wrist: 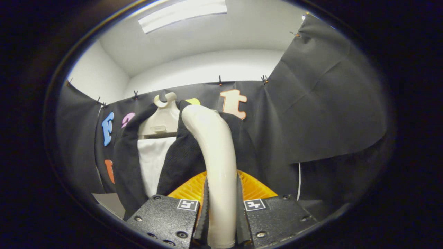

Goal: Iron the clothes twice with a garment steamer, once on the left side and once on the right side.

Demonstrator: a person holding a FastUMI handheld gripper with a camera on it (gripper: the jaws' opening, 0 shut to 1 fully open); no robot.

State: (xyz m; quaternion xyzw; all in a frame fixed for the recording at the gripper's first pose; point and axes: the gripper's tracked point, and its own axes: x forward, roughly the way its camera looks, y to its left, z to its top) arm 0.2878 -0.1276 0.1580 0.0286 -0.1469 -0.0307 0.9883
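Note:
My gripper [221, 211] is shut on the cream handle of the garment steamer [214, 148], which rises between the two black fingers [166, 214] and curves forward at its top. The steamer's ribbed orange head [254, 188] spreads out just beyond the fingers and faces the clothes. A black jacket [180, 155] over a white shirt [152, 162] hangs on a cream hanger [162, 119] straight ahead. The steamer stands in front of the jacket's right half and hides part of it. Whether the head touches the cloth, I cannot tell.
Black cloth walls [322, 103] close the booth behind the clothes and on the right. A white wall and a ceiling light [183, 14] show above them. A grey flat surface [109, 204] lies low to the left of the jacket.

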